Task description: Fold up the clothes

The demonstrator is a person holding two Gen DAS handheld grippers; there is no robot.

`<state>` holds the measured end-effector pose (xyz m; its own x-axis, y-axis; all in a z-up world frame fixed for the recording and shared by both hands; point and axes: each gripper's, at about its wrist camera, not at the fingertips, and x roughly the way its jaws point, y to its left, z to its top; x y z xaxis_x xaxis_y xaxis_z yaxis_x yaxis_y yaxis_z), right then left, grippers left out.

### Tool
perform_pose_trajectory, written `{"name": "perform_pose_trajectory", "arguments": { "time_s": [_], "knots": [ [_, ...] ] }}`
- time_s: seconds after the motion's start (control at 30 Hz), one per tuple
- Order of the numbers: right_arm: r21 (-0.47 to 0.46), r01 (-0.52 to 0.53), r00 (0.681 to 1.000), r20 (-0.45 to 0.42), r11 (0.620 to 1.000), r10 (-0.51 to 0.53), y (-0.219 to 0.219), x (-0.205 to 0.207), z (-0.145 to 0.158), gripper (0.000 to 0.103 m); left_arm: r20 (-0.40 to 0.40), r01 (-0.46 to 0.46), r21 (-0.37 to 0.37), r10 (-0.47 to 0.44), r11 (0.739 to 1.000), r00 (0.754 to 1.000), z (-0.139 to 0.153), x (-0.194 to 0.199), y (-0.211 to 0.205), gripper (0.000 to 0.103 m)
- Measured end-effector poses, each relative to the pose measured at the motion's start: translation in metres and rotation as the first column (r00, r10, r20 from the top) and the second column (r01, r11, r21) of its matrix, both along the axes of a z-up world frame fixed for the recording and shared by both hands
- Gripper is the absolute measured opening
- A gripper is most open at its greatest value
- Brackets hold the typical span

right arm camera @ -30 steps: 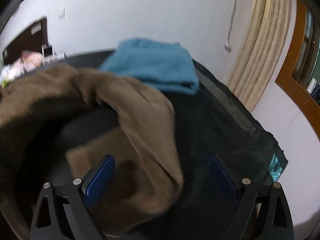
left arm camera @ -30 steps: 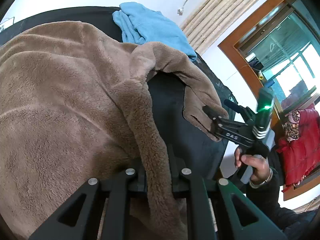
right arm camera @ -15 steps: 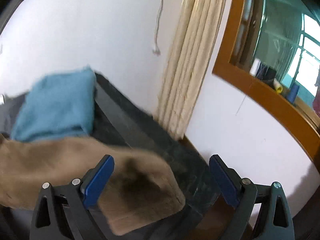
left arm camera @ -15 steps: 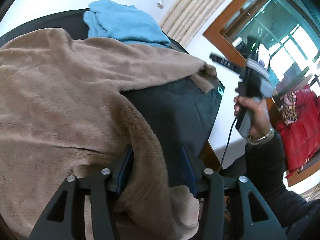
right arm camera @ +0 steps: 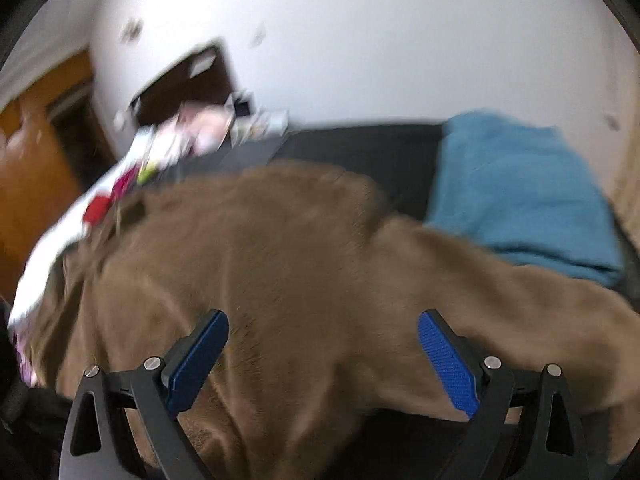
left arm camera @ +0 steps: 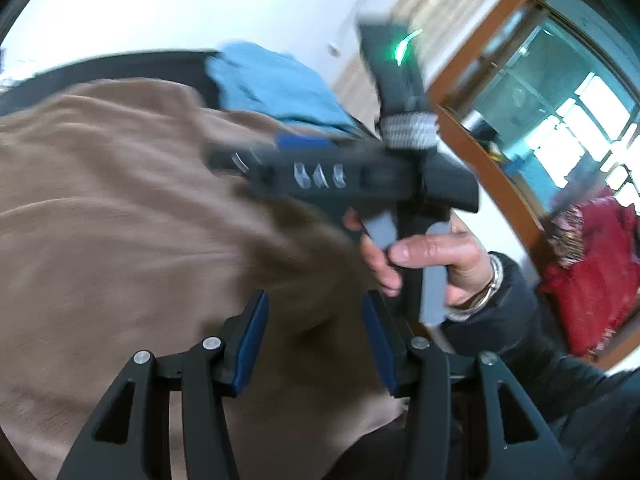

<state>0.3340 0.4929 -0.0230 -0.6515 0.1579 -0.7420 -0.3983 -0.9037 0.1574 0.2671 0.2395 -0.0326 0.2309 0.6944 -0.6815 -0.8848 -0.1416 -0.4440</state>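
A brown fleece garment lies spread over a dark table, one sleeve stretched to the right. My left gripper hovers open above the garment's near edge, and the blue pads touch no cloth. My right gripper stands wide open over the garment's middle with nothing between its fingers. In the left wrist view its blurred black body crosses the picture, held by a person's hand. A folded blue garment rests at the table's far right corner.
A wood-framed window and a red cloth are off the table's right side, with a pale curtain in the corner. Clutter sits past the table's far left. An orange-brown door stands further left.
My left gripper let go of the brown fold and opened. The sleeve went from bunched to laid out rightward. My right gripper swung out toward the window, then back over the garment.
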Motion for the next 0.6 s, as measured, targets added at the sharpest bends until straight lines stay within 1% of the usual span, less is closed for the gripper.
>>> {"name": "perform_pose_trajectory", "arguments": {
  "time_s": [0.07,0.13,0.2,0.27,0.3,0.37,0.47,0.5,0.6],
  "knots": [
    [0.0,-0.047,0.997,0.056,0.999,0.047,-0.003,-0.008,-0.015,0.097,-0.043,-0.076,-0.011,0.076,0.997,0.996,0.0,-0.018,-0.025,0.053],
    [0.028,-0.065,0.991,0.117,0.997,0.061,-0.001,-0.009,-0.028,0.097,-0.072,-0.159,-0.031,0.157,0.987,0.985,-0.001,-0.04,-0.052,0.053],
    [0.088,-0.062,0.982,0.185,0.994,0.044,0.01,-0.006,-0.038,0.097,-0.106,-0.246,-0.055,0.239,0.968,0.965,-0.004,-0.062,-0.076,0.053],
    [0.117,-0.071,0.977,0.207,0.991,0.045,0.026,-0.003,-0.043,0.097,-0.12,-0.315,-0.076,0.305,0.946,0.945,-0.01,-0.08,-0.093,0.053],
    [0.147,-0.061,0.976,0.216,0.987,0.028,0.033,-0.001,-0.042,0.098,-0.119,-0.35,-0.086,0.339,0.933,0.933,-0.014,-0.089,-0.103,0.053],
    [0.249,-0.009,0.969,0.242,0.968,-0.053,0.044,0.0,-0.038,0.101,-0.114,-0.403,-0.101,0.391,0.91,0.913,-0.022,-0.106,-0.119,0.053],
    [0.344,0.042,0.956,0.259,0.938,-0.138,0.055,0.001,-0.034,0.101,-0.131,-0.457,-0.132,0.441,0.88,0.888,-0.038,-0.119,-0.135,0.053],
    [0.369,0.05,0.953,0.261,0.928,-0.155,0.055,0.001,-0.032,0.101,-0.135,-0.465,-0.14,0.449,0.874,0.883,-0.043,-0.122,-0.139,0.053],
    [0.426,0.049,0.948,0.264,0.903,-0.176,0.042,0.004,-0.027,0.101,-0.135,-0.468,-0.141,0.452,0.872,0.882,-0.049,-0.128,-0.15,0.053]
  ]
}}
